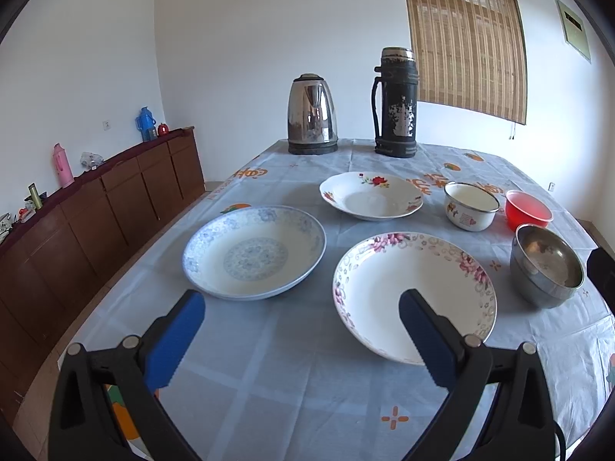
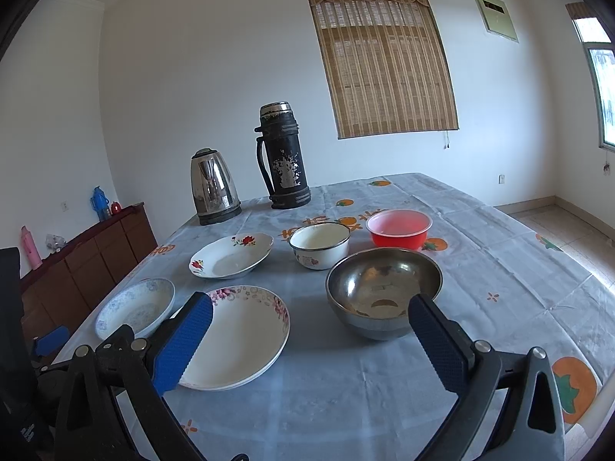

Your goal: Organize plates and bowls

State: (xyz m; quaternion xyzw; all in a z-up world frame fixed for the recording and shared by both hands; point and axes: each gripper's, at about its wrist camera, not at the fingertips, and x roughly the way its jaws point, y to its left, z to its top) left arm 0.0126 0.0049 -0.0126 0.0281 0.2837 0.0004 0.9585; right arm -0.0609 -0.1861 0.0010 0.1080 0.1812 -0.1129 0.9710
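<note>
Left wrist view: the left gripper (image 1: 301,342) hangs above the clothed table (image 1: 292,403), jaws spread wide and holding nothing, with three plates fanned ahead of it. The blue-patterned plate (image 1: 253,251) lies at 11 o'clock, the pink-flowered plate (image 1: 413,296) at 1 o'clock under the right-hand finger, and the red-rose plate (image 1: 371,196) farther off at 12 o'clock. None of the plates touch.

The bowls cluster toward 2 o'clock: a steel bowl (image 1: 546,269), a white enamel bowl (image 1: 471,205) and a red plastic bowl (image 1: 528,209).

The right gripper (image 2: 311,340) is likewise wide open and empty, and the steel bowl (image 2: 384,288) sits just beyond it at 1 o'clock, making that hand the nearer one for the bowls. The left is better placed for the plates, the pink-flowered one probably first.

Only the right wrist view shows the enamel bowl (image 2: 319,245) and red bowl (image 2: 399,229) standing apart from each other. A kettle (image 1: 312,115) and a worn black flask (image 1: 396,103) stand at the table's far edge; only the left wrist view takes in the length of the wooden sideboard (image 1: 96,207).
</note>
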